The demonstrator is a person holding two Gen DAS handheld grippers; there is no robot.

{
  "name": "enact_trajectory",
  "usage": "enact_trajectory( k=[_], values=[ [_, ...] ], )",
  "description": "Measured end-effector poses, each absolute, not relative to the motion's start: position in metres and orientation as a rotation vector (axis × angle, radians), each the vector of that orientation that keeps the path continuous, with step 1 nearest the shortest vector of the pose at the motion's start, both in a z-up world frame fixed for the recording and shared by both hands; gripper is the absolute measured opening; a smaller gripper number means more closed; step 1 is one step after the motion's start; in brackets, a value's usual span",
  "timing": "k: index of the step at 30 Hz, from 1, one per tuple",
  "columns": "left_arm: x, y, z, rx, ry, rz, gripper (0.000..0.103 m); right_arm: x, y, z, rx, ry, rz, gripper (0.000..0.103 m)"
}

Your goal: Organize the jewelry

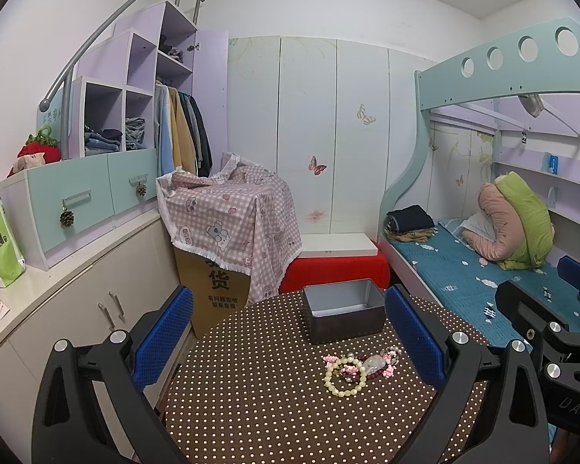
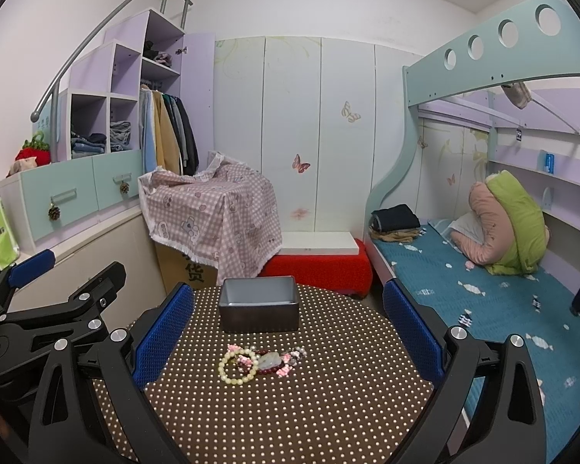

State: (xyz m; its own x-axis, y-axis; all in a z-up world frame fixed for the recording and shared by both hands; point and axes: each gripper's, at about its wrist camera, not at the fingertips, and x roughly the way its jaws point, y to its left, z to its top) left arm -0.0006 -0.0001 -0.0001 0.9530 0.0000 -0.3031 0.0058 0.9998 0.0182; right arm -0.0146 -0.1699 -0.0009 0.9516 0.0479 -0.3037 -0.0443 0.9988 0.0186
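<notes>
Bracelets (image 1: 352, 367) are heaped mid-bench (image 1: 270, 417), near the empty tin (image 1: 342, 309) by the far edge; both grippers' (image 1: 290, 332) (image 2: 290, 332) jaws are held spread, empty.

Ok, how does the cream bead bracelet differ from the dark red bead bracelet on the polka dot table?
The cream bead bracelet has larger, pale beads and lies open as a full ring nearest the grippers; the dark red bead bracelet has smaller, darker beads and is mostly hidden under a pale stone pendant and pink charms. They share a beaded make, overlap in one pile on the brown polka dot table, and both sit outside the grey metal tin.
</notes>
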Motion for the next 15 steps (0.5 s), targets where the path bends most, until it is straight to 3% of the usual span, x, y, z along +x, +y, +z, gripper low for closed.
enact_trajectory(
  k=[15],
  values=[
    [0.008, 0.001, -0.011, 0.022, 0.331, -0.004, 0.096, -0.009, -0.173, -0.019, 0.022, 0.326, 0.051, 0.095]
  ],
)
